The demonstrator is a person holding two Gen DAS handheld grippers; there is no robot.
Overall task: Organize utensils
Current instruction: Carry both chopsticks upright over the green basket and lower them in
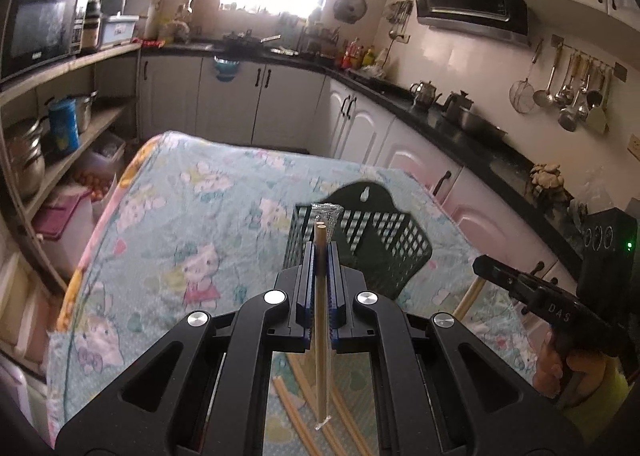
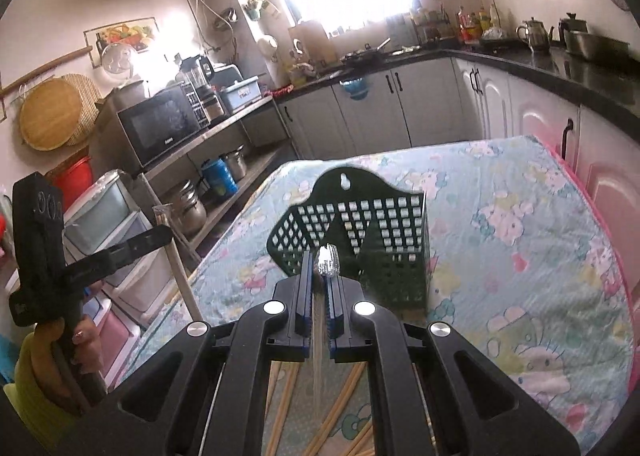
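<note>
A dark green perforated utensil basket [image 1: 372,240] stands on the cloth-covered table, also in the right wrist view [image 2: 376,240]. My left gripper [image 1: 321,248] is shut on a plastic-wrapped pair of chopsticks [image 1: 320,320], held lengthwise just short of the basket. My right gripper [image 2: 320,260] is shut on another wrapped pair of chopsticks [image 2: 329,261], its crinkled wrapper end poking out toward the basket. Several more chopsticks [image 2: 344,400] lie loose on the cloth under the grippers, also in the left wrist view [image 1: 288,412].
The table has a pale blue cartoon-print cloth [image 1: 192,224]. White kitchen cabinets with a dark counter [image 1: 440,116] run behind and to the right. Open shelves with a microwave [image 2: 160,128] and pots stand left. The other hand-held gripper [image 1: 552,304] shows at right.
</note>
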